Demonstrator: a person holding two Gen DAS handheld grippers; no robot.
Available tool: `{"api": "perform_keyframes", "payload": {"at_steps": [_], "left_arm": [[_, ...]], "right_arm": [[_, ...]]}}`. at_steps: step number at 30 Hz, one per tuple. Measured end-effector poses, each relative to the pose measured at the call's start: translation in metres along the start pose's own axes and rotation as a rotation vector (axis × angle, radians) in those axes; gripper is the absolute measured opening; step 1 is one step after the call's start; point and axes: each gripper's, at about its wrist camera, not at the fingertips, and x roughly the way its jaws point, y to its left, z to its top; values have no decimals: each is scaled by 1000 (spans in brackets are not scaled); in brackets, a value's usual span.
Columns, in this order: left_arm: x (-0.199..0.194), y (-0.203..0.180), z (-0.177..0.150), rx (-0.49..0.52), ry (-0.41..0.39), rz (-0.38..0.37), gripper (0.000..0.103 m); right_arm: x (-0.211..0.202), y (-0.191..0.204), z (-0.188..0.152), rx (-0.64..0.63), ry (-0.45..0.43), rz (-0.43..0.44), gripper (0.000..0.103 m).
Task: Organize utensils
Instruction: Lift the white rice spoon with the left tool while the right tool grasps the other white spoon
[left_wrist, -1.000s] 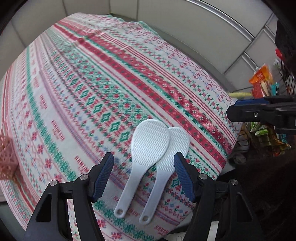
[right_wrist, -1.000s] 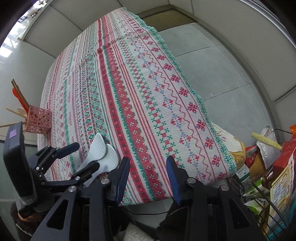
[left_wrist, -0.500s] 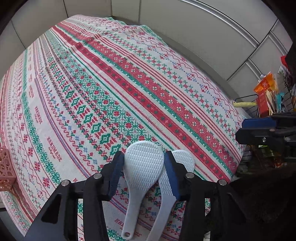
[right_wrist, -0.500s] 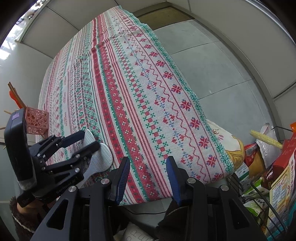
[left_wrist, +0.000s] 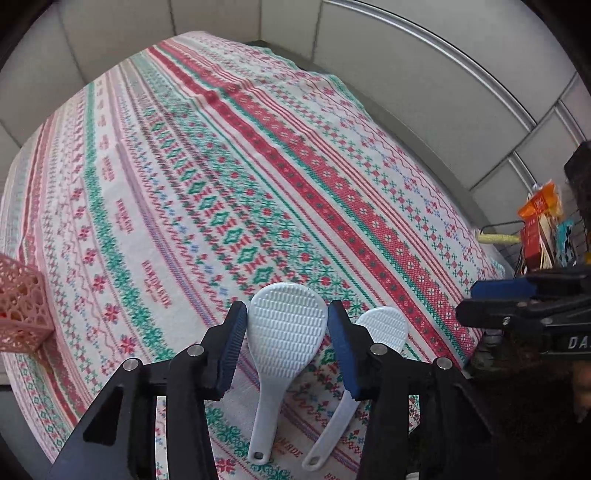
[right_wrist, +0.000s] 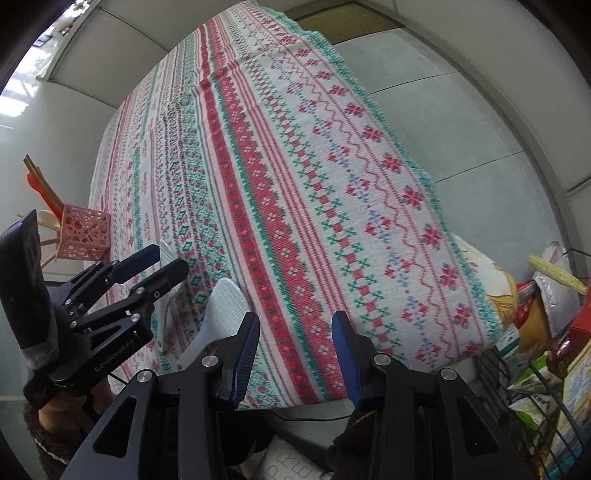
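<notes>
My left gripper (left_wrist: 284, 334) pinches a white rice paddle (left_wrist: 284, 332) by its head, handle trailing toward me. Pink holder (left_wrist: 20, 302) sits far left on table. Right gripper (right_wrist: 295, 347) spread, empty; 2nd paddle (right_wrist: 221, 314) just left of it.

Patterned tablecloth (left_wrist: 229, 155) in red, green and white bands of knit-style motifs, spread across the whole table, its fringed green edge hanging over the far side. Grey tiled floor (right_wrist: 461, 122) beyond that edge, with pale grey wall panels (left_wrist: 424, 66) rising behind. Off the table's right end, a wire basket (right_wrist: 532, 373) crowded with packaged goods: an orange packet (left_wrist: 541, 201) standing upright, a red box just beside it, green and white packets lower down. Near these, a yellow, ridged, stick-shaped item (right_wrist: 556, 275) lying across a pale plastic bag (right_wrist: 554, 291). Against the cloth's hanging edge, a cream sack with yellow printing (right_wrist: 487, 273).
</notes>
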Motion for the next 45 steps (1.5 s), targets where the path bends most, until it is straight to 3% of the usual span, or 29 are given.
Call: {"api": "perform_keyframes", "payload": {"at_steps": [8,16,20,25,35,40,45], "left_arm": [[-34,17,-15,-54,-68,4,48],[-49,24,-24,-73,-90,9,48],[-55,27,-25,-86,-104,12,48],[-67,33,-26,-109,-146,18,47],[-140,61,-43,-171,-355,-4,47],[-167,80,-60,-212,-432,2,47],[-170,92,-75,-228,-417,8,47]], "right_arm": [[28,5,15,-14,54,150,27],[48,25,28,-98,83,185,22],[56,38,29,-162,81,170,11],[48,53,26,-196,43,192,5],[-17,84,15,-315,-155,203,3],[-37,99,12,-369,-225,148,3],[-17,88,17,-392,-111,99,16]]}}
